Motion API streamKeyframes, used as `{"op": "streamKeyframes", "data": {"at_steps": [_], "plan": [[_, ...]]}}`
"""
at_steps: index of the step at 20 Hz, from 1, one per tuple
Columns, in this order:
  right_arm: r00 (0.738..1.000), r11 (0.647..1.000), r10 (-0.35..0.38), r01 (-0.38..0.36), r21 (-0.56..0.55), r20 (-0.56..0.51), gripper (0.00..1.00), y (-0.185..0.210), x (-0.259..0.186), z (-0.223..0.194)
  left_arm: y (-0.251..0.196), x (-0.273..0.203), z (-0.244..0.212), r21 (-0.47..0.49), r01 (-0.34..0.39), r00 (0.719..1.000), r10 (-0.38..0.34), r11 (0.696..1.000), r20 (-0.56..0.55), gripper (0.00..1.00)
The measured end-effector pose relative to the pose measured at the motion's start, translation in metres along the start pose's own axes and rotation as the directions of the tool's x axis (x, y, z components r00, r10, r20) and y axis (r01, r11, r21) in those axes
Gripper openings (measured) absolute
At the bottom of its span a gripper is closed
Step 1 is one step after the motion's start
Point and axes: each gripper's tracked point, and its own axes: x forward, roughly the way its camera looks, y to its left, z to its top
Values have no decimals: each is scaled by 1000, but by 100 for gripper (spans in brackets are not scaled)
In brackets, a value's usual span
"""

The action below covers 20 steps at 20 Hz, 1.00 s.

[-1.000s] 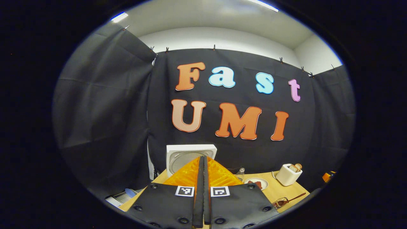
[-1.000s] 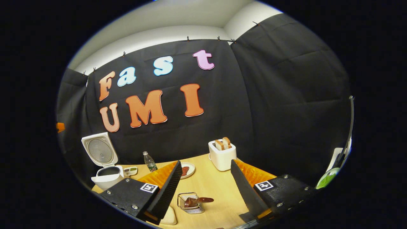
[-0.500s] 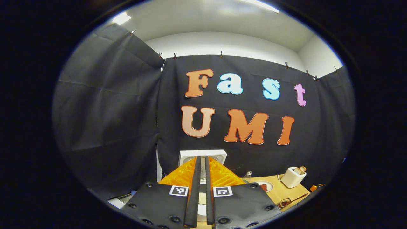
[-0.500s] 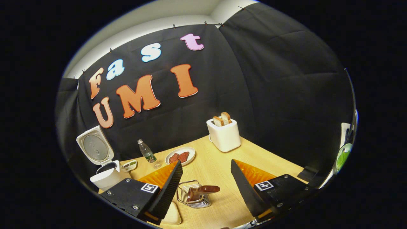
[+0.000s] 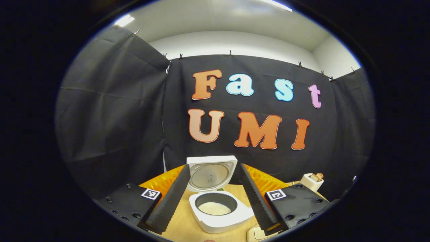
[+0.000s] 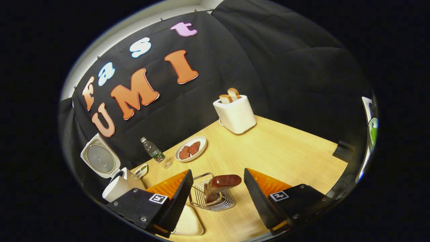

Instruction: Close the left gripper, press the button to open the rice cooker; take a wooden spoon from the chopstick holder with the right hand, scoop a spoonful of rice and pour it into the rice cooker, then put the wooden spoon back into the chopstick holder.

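Left gripper (image 5: pixel 215 201), fingers apart, frames the open rice cooker (image 5: pixel 218 210). Right gripper (image 6: pixel 218 198), fingers apart, frames the wooden spoon (image 6: pixel 220 185) in the wire chopstick holder (image 6: pixel 211 198). Bottle (image 6: pixel 153 152) label unreadable.

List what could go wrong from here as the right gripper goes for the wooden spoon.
1. The wooden spoon leans out of the wire chopstick holder; the open right gripper may knock the light holder over or drag it along.
2. A tray lies right beside the holder under one finger, so a low approach could bump it.
3. The rice cooker stands open, its raised lid between the open left gripper fingers; a stray move could shut it.
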Motion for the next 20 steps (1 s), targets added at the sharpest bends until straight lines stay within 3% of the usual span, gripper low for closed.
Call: {"op": "streamKeyframes", "data": {"at_steps": [3,5,6,8,10,14,20], "plan": [[1000,994,14,-12,106,-21,83,3,6,-2,5,8,4,-1,-5,1000,5,1000,10,95],[999,994,8,-4,113,-31,65,2,9,-4,5,14,0,-2,-14,1000,14,1000,7,95],[1000,993,17,-14,115,-25,43,3,10,-2,4,16,-1,-7,-10,1000,10,1000,3,95],[997,986,64,-55,157,-52,34,19,7,2,5,18,-2,-17,-6,1000,6,1000,0,95],[997,987,56,-48,153,-49,22,27,9,5,4,23,4,-26,13,1000,-13,1000,6,100],[1000,997,23,-22,68,-3,13,47,-1,22,9,28,6,-24,54,998,-55,998,-8,99],[993,1000,24,-22,-21,115,12,86,-44,66,26,35,15,0,75,997,-75,997,-6,99]]}}
